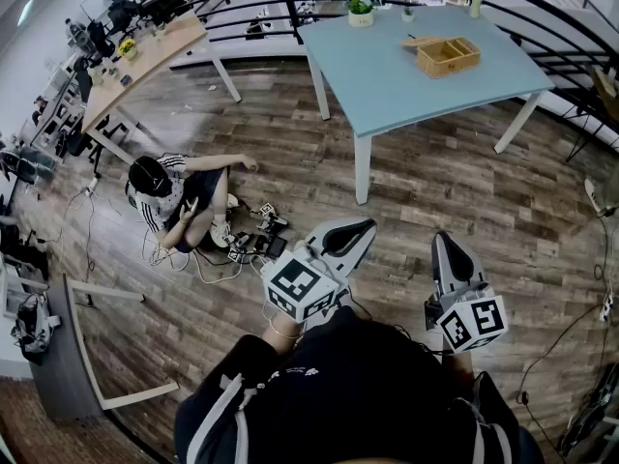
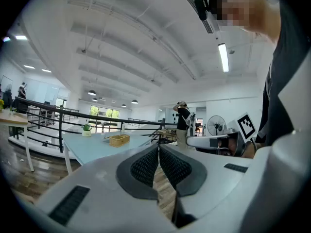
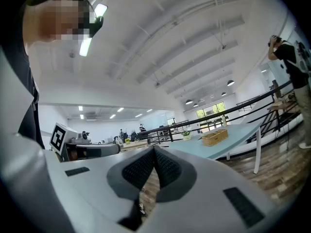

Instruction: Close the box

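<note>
A small woven box (image 1: pixel 448 56) with its lid open lies on a pale blue table (image 1: pixel 387 75) far ahead of me; it also shows as a tan box (image 2: pixel 119 140) in the left gripper view and as a tan box (image 3: pixel 214 138) in the right gripper view. Both grippers are held close to my body, well short of the table. My left gripper (image 1: pixel 360 230) is shut with nothing between its pads (image 2: pixel 146 166). My right gripper (image 1: pixel 443 245) is likewise shut and empty, its pads (image 3: pixel 165 168) touching.
A person (image 1: pixel 179 196) sits on the wooden floor at the left with cables and gear (image 1: pixel 253 240) beside them. A long wooden desk (image 1: pixel 145 61) stands at the back left. A black railing (image 1: pixel 542 13) curves behind the table. A small potted plant (image 1: pixel 360 10) sits at the table's far edge.
</note>
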The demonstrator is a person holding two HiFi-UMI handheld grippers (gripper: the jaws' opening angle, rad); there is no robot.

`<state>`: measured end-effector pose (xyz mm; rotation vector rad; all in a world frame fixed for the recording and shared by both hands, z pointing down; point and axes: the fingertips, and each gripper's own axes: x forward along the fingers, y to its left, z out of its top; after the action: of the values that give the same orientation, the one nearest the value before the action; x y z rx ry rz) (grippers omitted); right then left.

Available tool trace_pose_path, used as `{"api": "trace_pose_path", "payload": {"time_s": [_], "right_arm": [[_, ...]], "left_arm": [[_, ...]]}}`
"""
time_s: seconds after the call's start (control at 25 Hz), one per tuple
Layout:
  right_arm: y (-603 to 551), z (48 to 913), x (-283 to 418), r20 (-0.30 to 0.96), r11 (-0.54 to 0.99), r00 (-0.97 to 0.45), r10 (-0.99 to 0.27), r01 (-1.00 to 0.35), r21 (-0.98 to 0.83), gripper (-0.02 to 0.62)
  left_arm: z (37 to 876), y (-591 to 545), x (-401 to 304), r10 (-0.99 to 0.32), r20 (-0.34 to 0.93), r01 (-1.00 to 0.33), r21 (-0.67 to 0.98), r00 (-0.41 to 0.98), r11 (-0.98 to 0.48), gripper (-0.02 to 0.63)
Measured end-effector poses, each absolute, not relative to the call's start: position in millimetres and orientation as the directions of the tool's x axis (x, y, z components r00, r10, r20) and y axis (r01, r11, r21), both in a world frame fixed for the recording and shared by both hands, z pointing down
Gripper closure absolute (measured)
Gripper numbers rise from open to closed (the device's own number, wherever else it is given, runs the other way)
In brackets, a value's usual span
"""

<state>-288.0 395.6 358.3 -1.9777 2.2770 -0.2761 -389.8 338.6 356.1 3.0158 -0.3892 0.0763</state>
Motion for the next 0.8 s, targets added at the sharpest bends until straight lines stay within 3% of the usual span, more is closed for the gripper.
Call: {"api": "trace_pose_path", "payload": {"time_s": [0.8], "right_arm": [[443,367,-245,0.003,0.115,-0.12,-0.993,-0.96,-0.256,0.595]], "left_arm": [[361,383,-353,-0.254,0.079,-0.261,0.093,0.964,-0.961,0.586]]}}
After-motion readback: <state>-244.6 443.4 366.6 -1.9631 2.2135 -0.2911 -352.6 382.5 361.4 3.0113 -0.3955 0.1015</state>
